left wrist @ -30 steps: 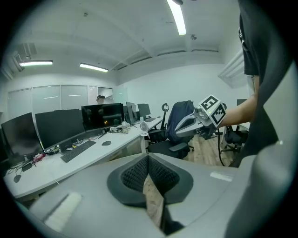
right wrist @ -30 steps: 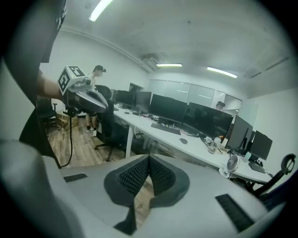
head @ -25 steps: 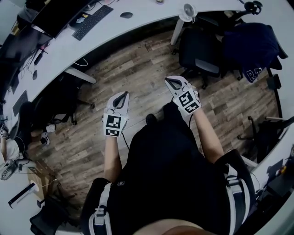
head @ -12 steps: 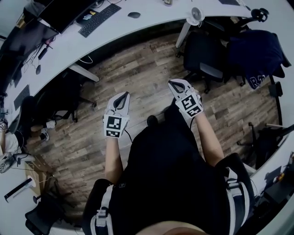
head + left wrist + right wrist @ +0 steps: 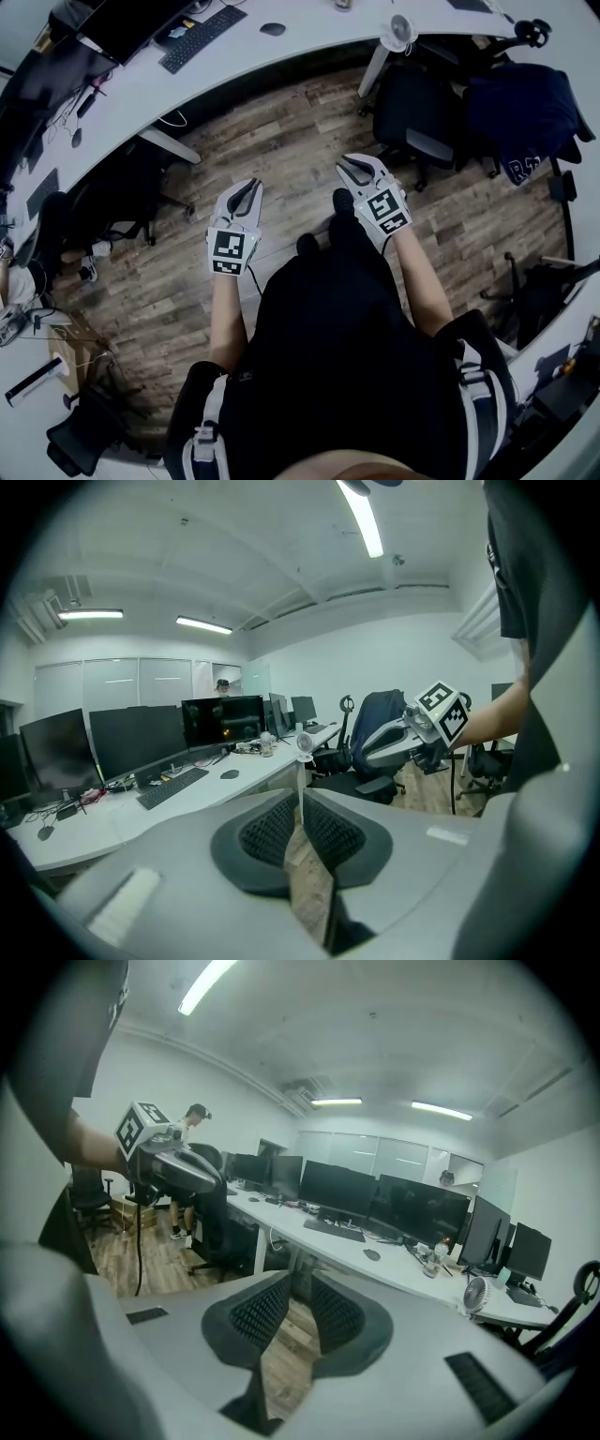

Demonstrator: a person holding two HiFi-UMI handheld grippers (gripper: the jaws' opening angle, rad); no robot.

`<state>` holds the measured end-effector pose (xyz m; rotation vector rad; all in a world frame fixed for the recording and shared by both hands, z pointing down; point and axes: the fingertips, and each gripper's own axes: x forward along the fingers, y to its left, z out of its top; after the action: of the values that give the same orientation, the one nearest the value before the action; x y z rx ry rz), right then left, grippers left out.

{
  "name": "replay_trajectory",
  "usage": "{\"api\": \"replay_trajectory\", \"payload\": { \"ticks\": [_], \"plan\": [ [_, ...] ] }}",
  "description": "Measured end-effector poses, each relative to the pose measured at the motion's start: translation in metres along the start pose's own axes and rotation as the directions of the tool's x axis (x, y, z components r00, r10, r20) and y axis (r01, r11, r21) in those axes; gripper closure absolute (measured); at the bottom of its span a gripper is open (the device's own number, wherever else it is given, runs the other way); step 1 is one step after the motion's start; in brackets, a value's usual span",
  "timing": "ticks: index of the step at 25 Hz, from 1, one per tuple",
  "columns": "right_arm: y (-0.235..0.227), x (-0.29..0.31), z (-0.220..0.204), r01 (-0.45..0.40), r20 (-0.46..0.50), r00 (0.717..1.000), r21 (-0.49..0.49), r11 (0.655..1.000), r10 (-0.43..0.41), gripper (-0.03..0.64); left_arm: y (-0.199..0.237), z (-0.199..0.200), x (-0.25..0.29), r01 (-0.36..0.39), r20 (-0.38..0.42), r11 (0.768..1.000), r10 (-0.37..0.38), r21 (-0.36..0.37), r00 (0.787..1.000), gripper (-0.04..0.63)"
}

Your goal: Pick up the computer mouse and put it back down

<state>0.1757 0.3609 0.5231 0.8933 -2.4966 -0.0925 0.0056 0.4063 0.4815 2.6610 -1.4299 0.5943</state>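
The dark computer mouse (image 5: 273, 29) lies on the long white curved desk (image 5: 281, 52), right of a black keyboard (image 5: 202, 37). It also shows in the left gripper view, mouse (image 5: 230, 773), and in the right gripper view, mouse (image 5: 372, 1254). Both grippers hang over the wood floor, far short of the desk. My left gripper (image 5: 246, 190) is opening, with a narrow gap and nothing between its pads (image 5: 270, 829). My right gripper (image 5: 354, 170) is opening too, a little wider, and holds nothing between its pads (image 5: 251, 1314).
Black monitors (image 5: 141, 738) line the desk behind the keyboard. A small white fan (image 5: 400, 28) stands on the desk to the right. Black office chairs (image 5: 417, 117), one draped with a dark jacket (image 5: 520, 103), stand right of the grippers. A person (image 5: 192, 1115) stands far off.
The jaws of both grippers, shut in the earlier frames, now stand slightly apart. Both hands stay in about the same place over the floor.
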Motion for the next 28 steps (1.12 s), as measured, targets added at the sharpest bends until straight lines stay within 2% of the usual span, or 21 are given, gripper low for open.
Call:
{"api": "replay_trajectory", "payload": {
  "ticks": [2, 5, 11, 20, 28],
  "plan": [
    [-0.005, 0.002, 0.003, 0.001, 0.016, 1.0, 0.014, 1.0, -0.002, 0.525, 0.002, 0.0, 0.0, -0.008, -0.002, 1.0, 0.008, -0.002, 1.0, 0.559],
    [-0.011, 0.004, 0.007, -0.015, 0.047, 0.999, 0.037, 0.999, 0.013, 0.426, 0.006, 0.001, 0.0, -0.022, -0.007, 1.0, 0.022, -0.015, 1.0, 0.539],
    [-0.028, 0.008, 0.01, 0.029, 0.086, 0.996, 0.056, 0.998, -0.034, 0.262, 0.013, 0.001, 0.003, -0.036, -0.003, 0.998, 0.036, -0.055, 0.999, 0.417],
    [-0.044, 0.018, 0.007, 0.039, 0.075, 0.996, 0.063, 0.997, -0.044, 0.225, 0.024, -0.001, 0.013, -0.051, -0.037, 0.998, 0.05, -0.046, 0.998, 0.353],
    [-0.063, 0.03, 0.009, 0.024, 0.075, 0.997, 0.066, 0.998, -0.028, 0.236, 0.03, 0.0, 0.03, -0.057, -0.062, 0.997, 0.054, -0.049, 0.997, 0.347]
  ]
}}
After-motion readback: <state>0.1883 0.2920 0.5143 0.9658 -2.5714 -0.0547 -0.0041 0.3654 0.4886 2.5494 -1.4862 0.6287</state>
